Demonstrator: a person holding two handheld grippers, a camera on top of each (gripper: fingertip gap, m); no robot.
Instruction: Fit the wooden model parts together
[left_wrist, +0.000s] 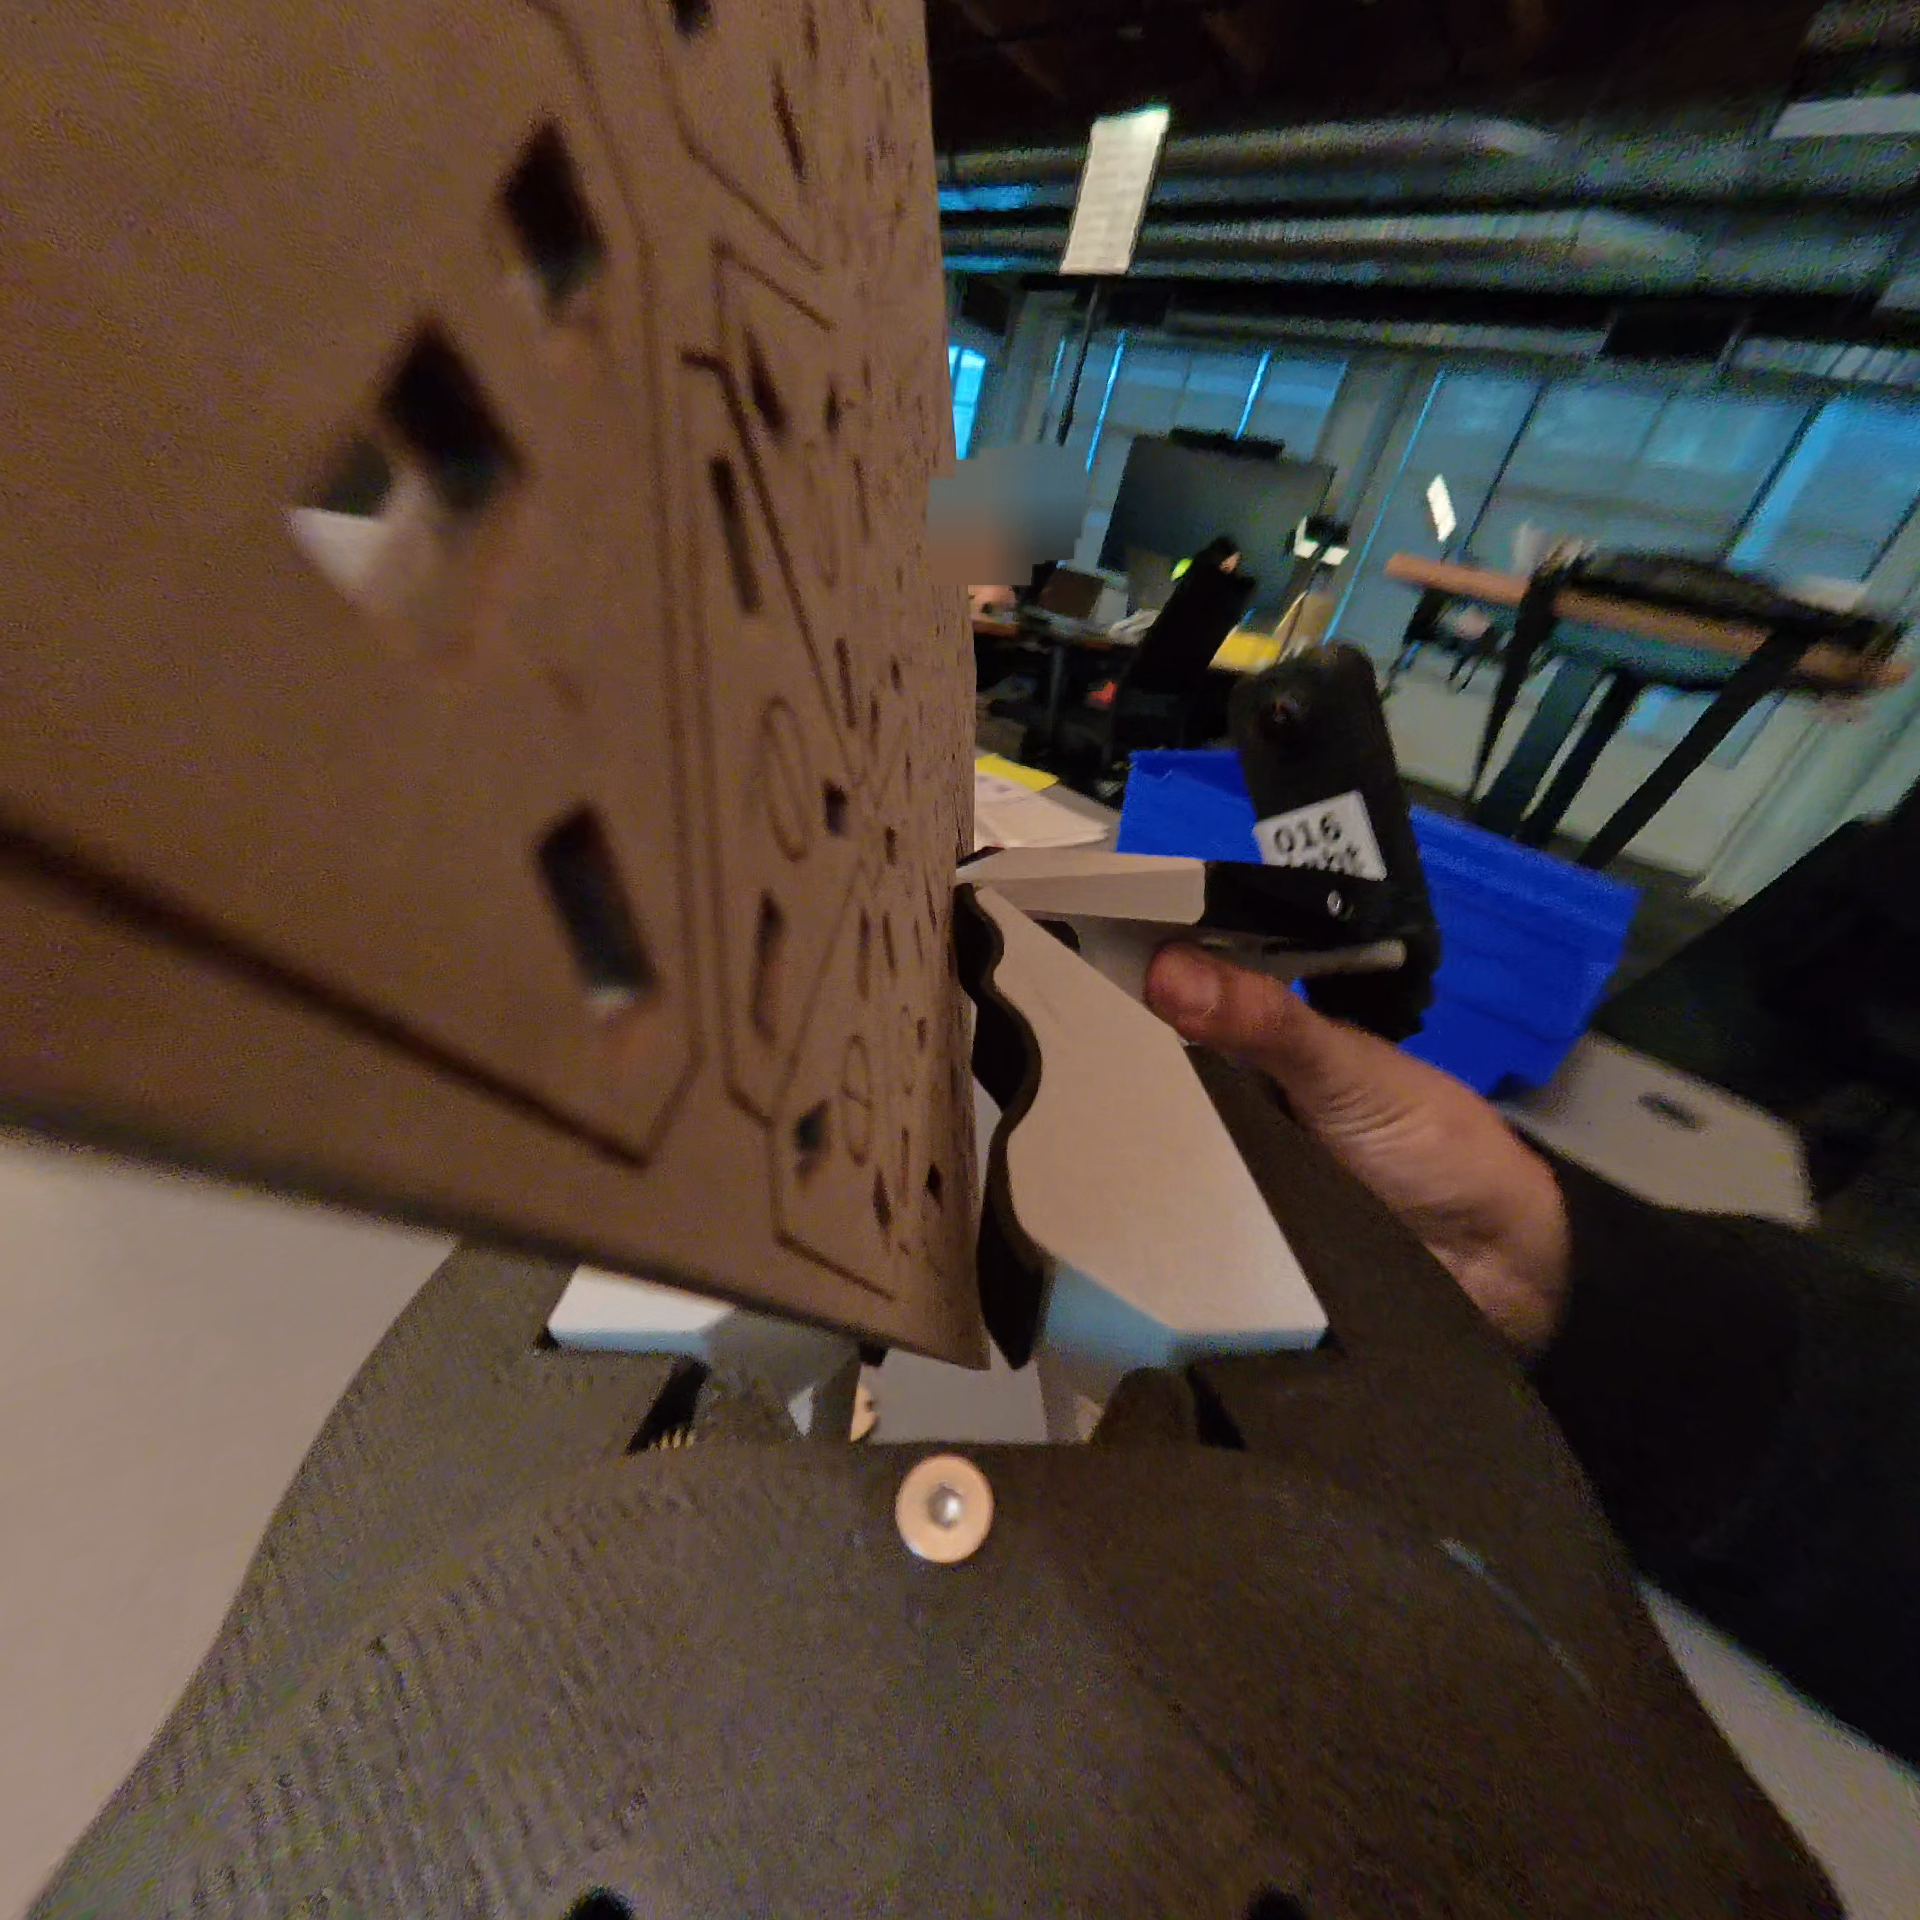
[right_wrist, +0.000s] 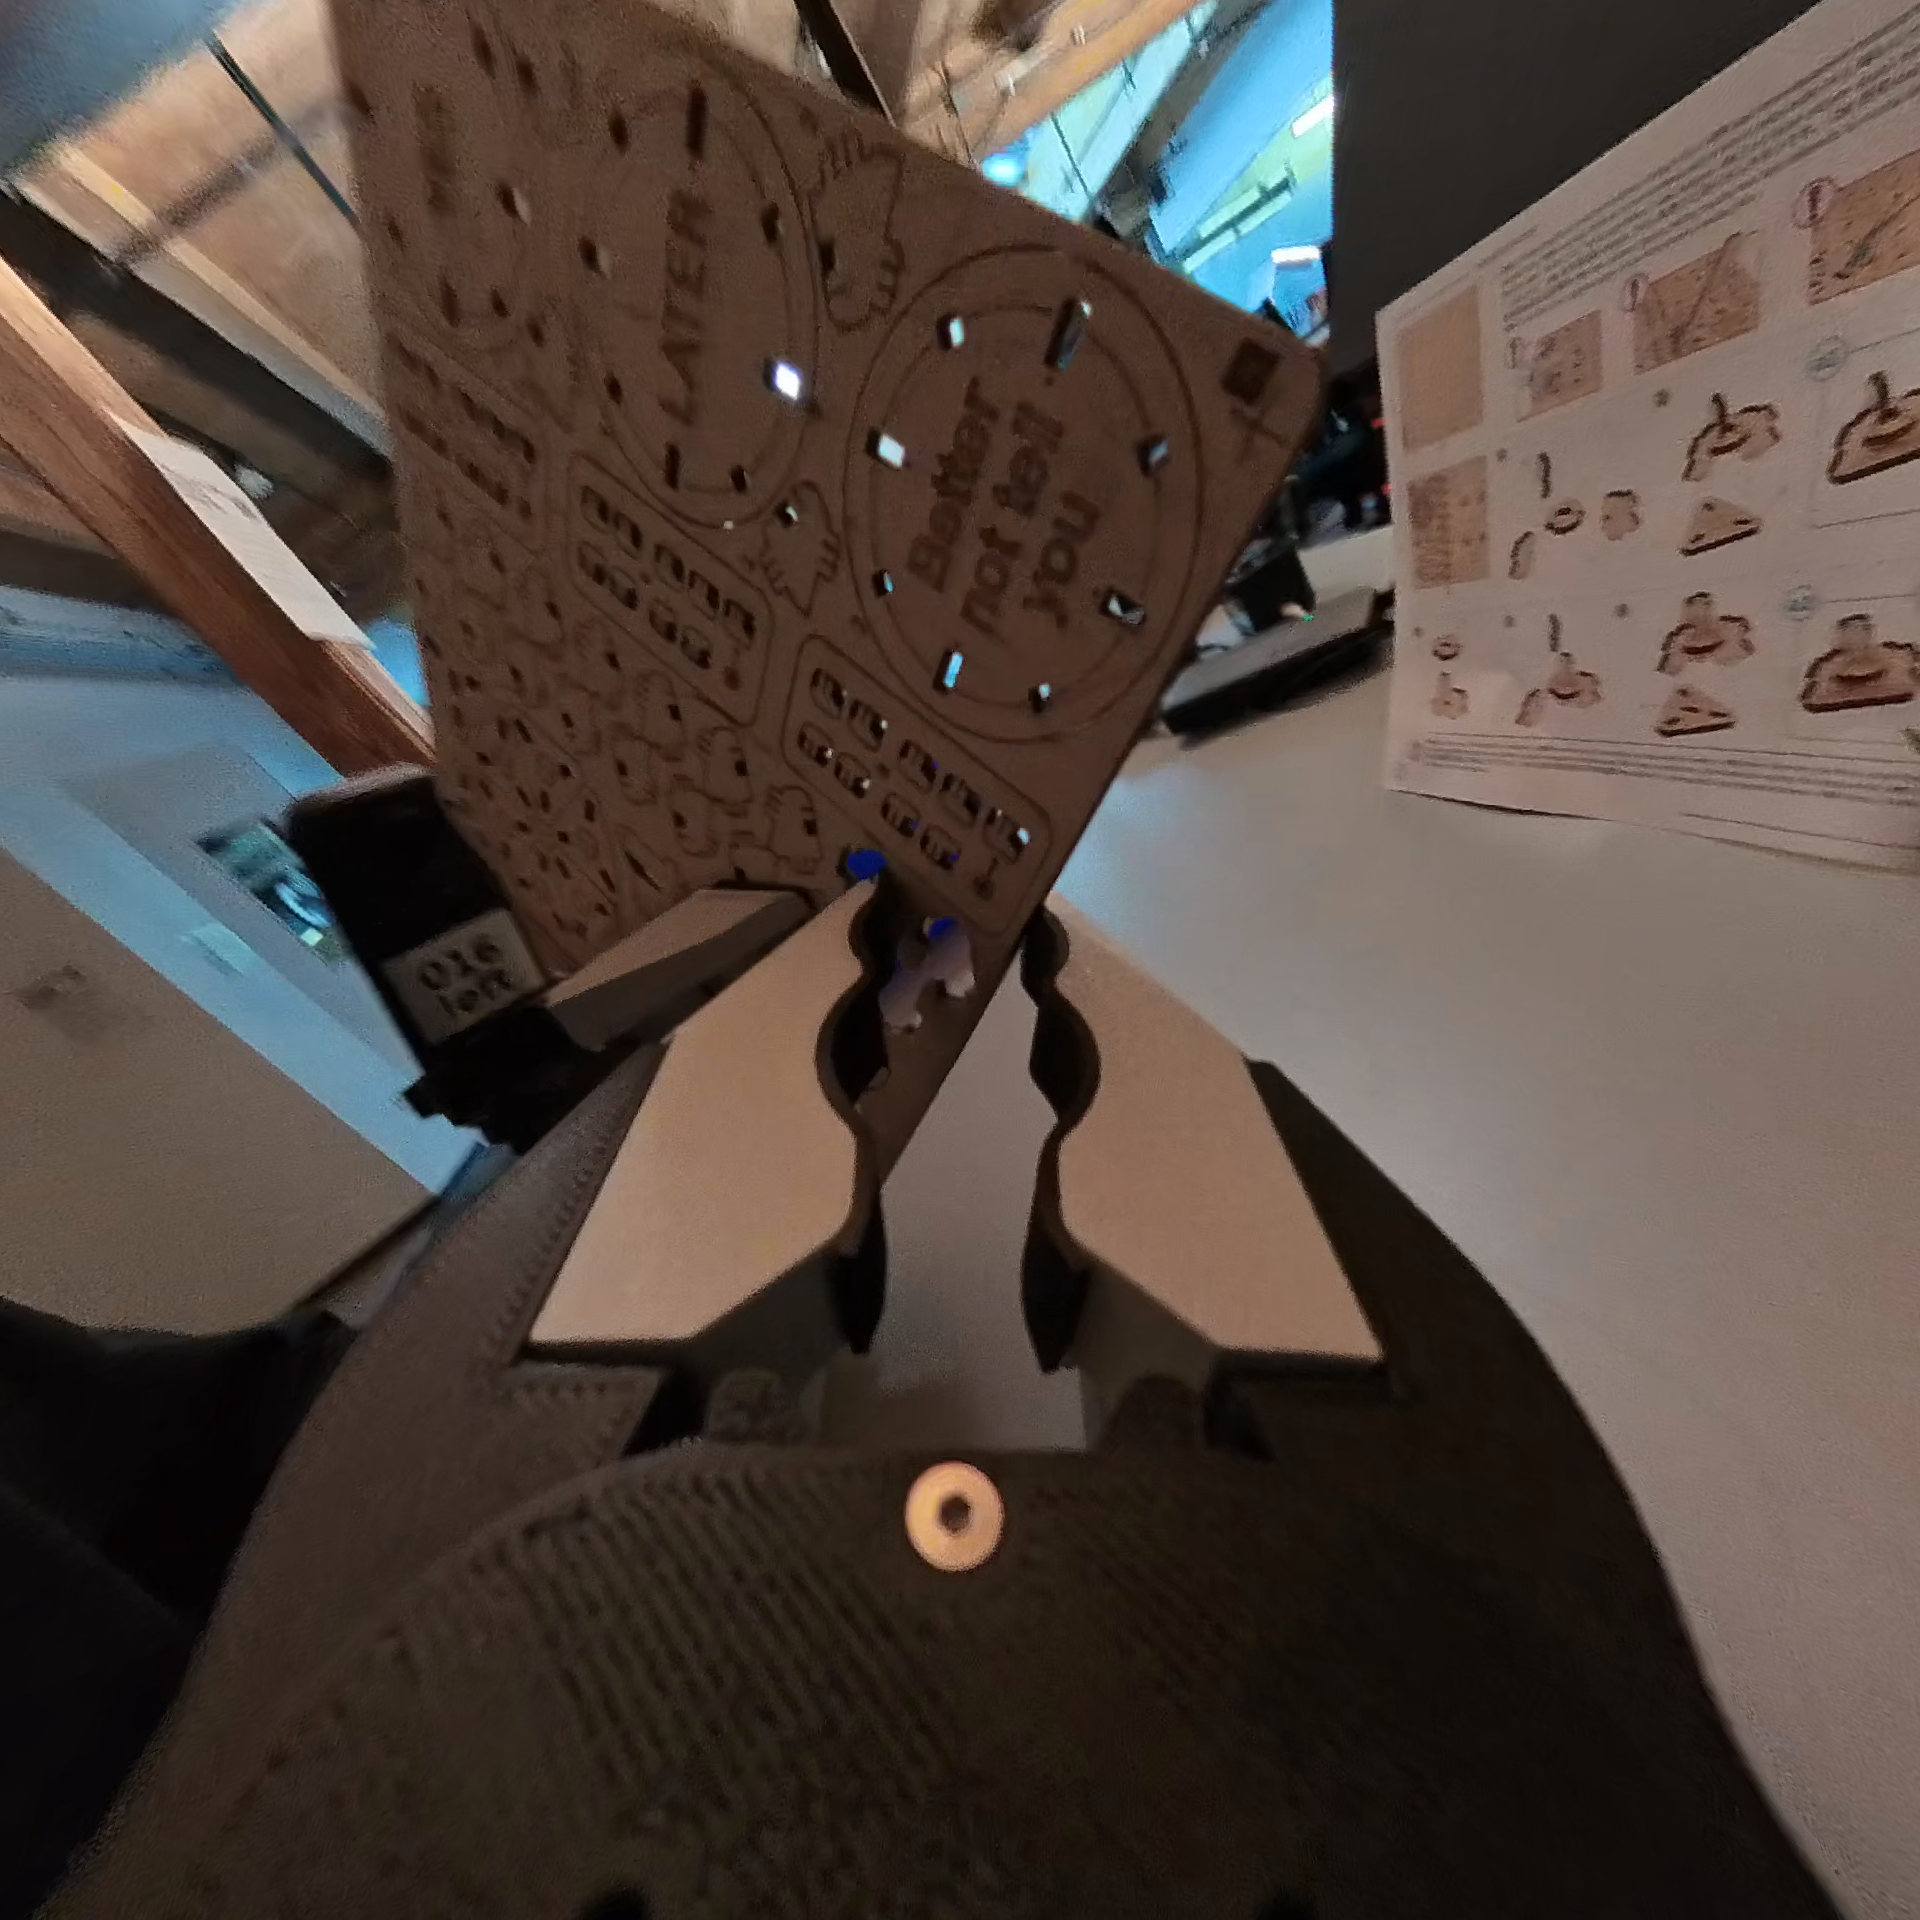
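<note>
— Grippers first, from the left: what is each one doing?
— Left gripper (left_wrist: 966, 935) is clamping the wooden board (left_wrist: 468, 727) and holding it tilted above the white table (right_wrist: 1351, 1039). One of its fingers is hidden. Right gripper (right_wrist: 945, 935) is standing released, with the board's corner passing loosely between its fingers.
— What is threatening to go wrong?
— One grip is carrying everything, so the board is likely risking a pivot or slip. A skewed squeeze may snap its thin cut-outs.
</note>
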